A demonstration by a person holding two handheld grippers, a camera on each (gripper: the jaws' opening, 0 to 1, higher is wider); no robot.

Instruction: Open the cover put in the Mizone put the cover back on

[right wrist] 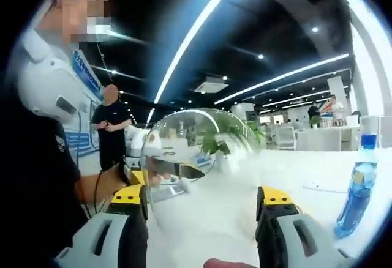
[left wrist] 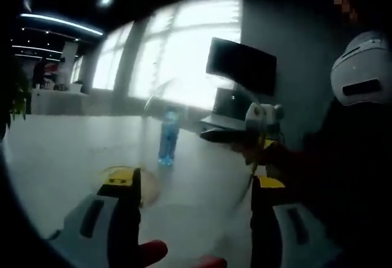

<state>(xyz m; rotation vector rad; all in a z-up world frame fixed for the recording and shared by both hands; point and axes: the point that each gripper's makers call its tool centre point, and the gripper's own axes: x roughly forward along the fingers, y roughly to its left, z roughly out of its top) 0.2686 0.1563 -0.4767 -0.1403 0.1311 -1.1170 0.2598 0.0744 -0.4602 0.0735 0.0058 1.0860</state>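
Observation:
The Mizone bottle (left wrist: 166,139), blue with a blue cap, stands upright on the white table, and it stands at the right edge of the right gripper view (right wrist: 357,189). The clear dome cover (right wrist: 199,148) sits just ahead of my right gripper (right wrist: 199,197), whose jaws stand wide apart with nothing between them. Only faint arcs of the cover (left wrist: 154,96) can be made out in the left gripper view. My left gripper (left wrist: 193,182) is open and empty; it enters the right gripper view (right wrist: 174,170) behind the dome. The right gripper (left wrist: 223,135) enters from the right. Whether the cover rests on the table is unclear.
A round yellowish disc (left wrist: 150,185) lies on the table (left wrist: 73,152) by my left jaw. A dark monitor (left wrist: 242,66) stands behind. The person holding the grippers, in dark clothes with a white device (right wrist: 52,87), is close by. Another person (right wrist: 111,130) stands further back.

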